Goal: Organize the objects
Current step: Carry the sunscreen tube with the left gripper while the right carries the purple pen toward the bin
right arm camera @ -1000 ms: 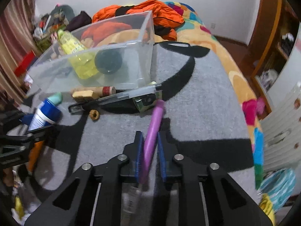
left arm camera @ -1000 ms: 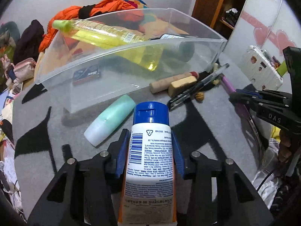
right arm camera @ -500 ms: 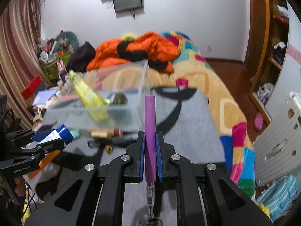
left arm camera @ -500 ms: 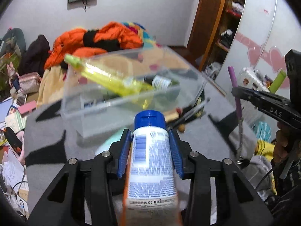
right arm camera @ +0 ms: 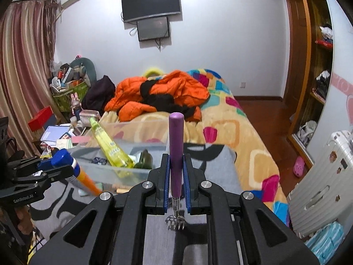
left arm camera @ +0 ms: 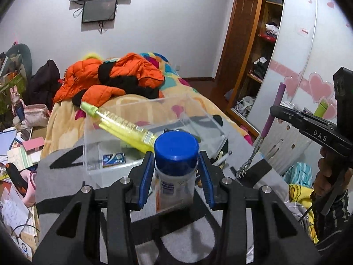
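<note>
A: What is held between the jaws of the left gripper (left arm camera: 176,174)?
B: A tube (left arm camera: 175,167) with a blue cap is clamped between the blue pads; the jaws are closed to the tube's width. The tube is held in the air, cap forward, just short of the clear bin (left arm camera: 152,132).

A: And the right gripper (right arm camera: 176,176)?
B: Its jaws are nearly closed on the purple handle of a back scratcher (right arm camera: 176,154), which is held upright with the metal claw hanging below, over the grey blanket (right arm camera: 220,161).

A: What is already stowed?
B: A yellow bottle (left arm camera: 123,125) is propped slantwise in the bin, its neck over the rim; a small blue box (left arm camera: 114,159) lies on the bin floor, and a dark green object (right arm camera: 144,158) is seen beside the bottle.

A: What could go wrong?
B: The tilted bottle could be knocked out if struck by the tube on entry. The scratcher, gripped high on a slim handle, could swing or slip, and its claw could be snagged on the blanket or caught on the bin wall. The light bin could be shifted on the soft bedding.
</note>
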`<state>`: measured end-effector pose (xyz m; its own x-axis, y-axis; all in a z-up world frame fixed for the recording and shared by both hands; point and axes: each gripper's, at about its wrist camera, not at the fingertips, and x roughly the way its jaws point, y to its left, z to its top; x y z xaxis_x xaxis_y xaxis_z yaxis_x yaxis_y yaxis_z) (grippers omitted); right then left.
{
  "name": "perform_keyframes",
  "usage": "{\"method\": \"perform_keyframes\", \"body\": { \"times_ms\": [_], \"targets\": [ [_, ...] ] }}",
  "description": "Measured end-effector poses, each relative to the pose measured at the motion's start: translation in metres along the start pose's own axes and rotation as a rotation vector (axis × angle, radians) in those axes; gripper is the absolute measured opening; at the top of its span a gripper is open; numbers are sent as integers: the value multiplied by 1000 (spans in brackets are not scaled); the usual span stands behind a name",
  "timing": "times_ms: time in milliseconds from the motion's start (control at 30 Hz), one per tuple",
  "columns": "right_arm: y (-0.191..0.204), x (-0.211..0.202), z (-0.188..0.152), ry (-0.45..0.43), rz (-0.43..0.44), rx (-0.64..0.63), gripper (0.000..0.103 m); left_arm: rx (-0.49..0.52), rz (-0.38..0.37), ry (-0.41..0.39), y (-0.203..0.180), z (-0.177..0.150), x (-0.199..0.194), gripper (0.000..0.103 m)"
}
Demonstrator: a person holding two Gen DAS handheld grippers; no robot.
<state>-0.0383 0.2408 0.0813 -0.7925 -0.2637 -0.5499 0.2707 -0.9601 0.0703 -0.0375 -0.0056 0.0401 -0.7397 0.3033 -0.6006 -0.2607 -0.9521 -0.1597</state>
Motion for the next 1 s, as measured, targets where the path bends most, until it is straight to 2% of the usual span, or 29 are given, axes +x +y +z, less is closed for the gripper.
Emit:
{"method": "perform_keyframes", "body": {
  "times_ms": [433, 600, 867, 1000],
  "targets": [
    [16, -18, 42, -153, 47, -47, 10, -29, 51, -113, 13, 30, -23, 40],
    [25, -9, 57, -190, 68, -62, 10, -46, 85, -150, 25, 44, -27, 40],
    [42, 24, 66, -163, 73, -110, 10, -68, 158, -137, 45, 54, 1, 40],
    [53, 45, 67, -134, 40, -170, 10, -80, 115, -93, 51, 55, 25, 40]
  ]
}}
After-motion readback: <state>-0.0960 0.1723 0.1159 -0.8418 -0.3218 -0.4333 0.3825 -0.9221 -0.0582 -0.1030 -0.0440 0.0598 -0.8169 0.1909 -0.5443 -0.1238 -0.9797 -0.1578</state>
